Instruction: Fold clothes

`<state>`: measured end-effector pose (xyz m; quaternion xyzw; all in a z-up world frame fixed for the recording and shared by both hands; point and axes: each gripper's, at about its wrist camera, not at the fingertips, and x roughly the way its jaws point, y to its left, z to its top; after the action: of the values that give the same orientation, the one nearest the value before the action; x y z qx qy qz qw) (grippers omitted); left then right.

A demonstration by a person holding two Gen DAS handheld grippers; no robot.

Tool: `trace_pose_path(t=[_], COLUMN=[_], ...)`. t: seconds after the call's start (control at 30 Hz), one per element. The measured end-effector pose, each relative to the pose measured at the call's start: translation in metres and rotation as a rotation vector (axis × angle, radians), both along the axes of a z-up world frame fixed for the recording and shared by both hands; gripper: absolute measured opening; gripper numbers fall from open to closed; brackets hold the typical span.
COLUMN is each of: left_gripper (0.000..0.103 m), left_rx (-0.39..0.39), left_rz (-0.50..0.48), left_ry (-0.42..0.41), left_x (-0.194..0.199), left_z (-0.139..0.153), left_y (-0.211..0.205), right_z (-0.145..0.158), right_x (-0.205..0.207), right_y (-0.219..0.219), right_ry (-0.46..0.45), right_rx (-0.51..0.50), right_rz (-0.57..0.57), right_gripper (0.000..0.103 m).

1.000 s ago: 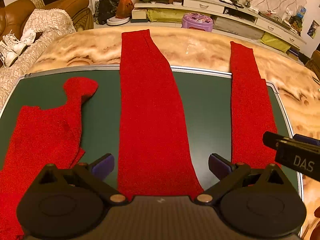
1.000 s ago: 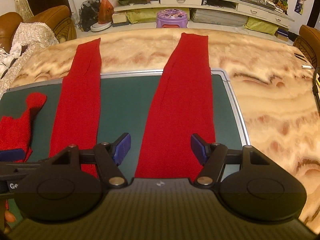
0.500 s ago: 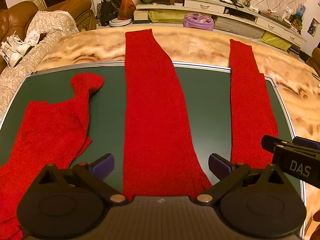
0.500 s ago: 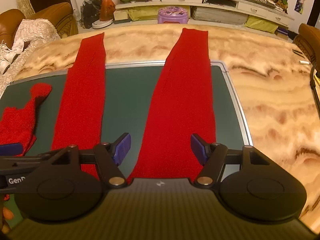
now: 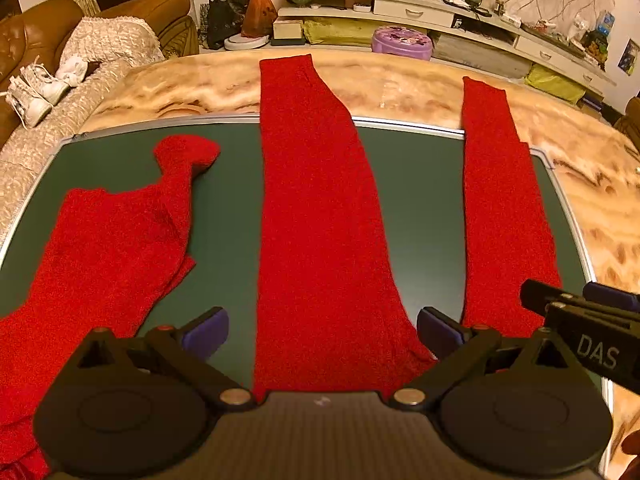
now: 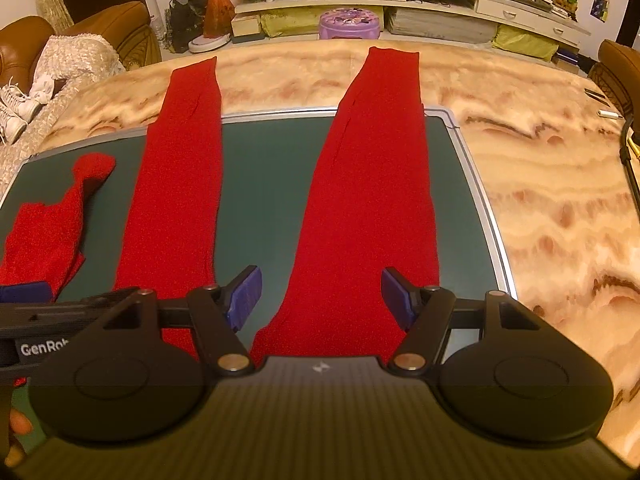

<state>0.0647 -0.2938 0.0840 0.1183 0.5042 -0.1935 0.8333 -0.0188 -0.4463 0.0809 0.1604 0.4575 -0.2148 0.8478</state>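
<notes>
**Mia:** Where is the red cloth?

**Ben:** It lies flat on the green mat point(image 5: 424, 208), which sits on the marble surface point(image 6: 560, 208). I see 2 long red strips. The left strip point(image 5: 320, 220) runs away from the left gripper point(image 5: 322, 330) and goes past the mat's far edge onto the marble. The right strip point(image 6: 372, 200) does the same in front of the right gripper point(image 6: 320, 298).

**Mia:** Are the jaws holding anything?

**Ben:** No. Both sets of jaws are spread wide, with 1 strip lying between the 2 blue pads of each. Nothing is pinched.

**Mia:** What is the red lump on the left?

**Ben:** A bunched red piece point(image 5: 104, 256) with a little curled end. It lies on the mat, apart from the left strip.

**Mia:** What else is there?

**Ben:** A purple stool point(image 6: 349, 23) and a brown sofa point(image 5: 36, 44), far behind.
</notes>
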Motion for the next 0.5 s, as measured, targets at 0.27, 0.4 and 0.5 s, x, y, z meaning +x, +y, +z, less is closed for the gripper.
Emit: trace_pose_path(t=[0.27, 0.4, 0.5], left_gripper=[0.103, 0.103, 0.103], left_rx=[-0.011, -0.014, -0.016], left_rz=[0.007, 0.006, -0.001], left_ry=[0.013, 0.005, -0.006], left_x=[-0.008, -0.014, -0.019], left_z=[-0.001, 0.004, 0.007], left_y=[0.008, 0.012, 0.014], right_z=[0.004, 0.007, 0.009], right_x=[-0.006, -0.012, -0.016], right_y=[0.009, 0.013, 0.015], right_ry=[-0.004, -0.004, -0.005], right_rx=[-0.014, -0.025, -0.036], right_rz=[0.0, 0.006, 0.003], right_gripper=[0.074, 0.074, 0.074])
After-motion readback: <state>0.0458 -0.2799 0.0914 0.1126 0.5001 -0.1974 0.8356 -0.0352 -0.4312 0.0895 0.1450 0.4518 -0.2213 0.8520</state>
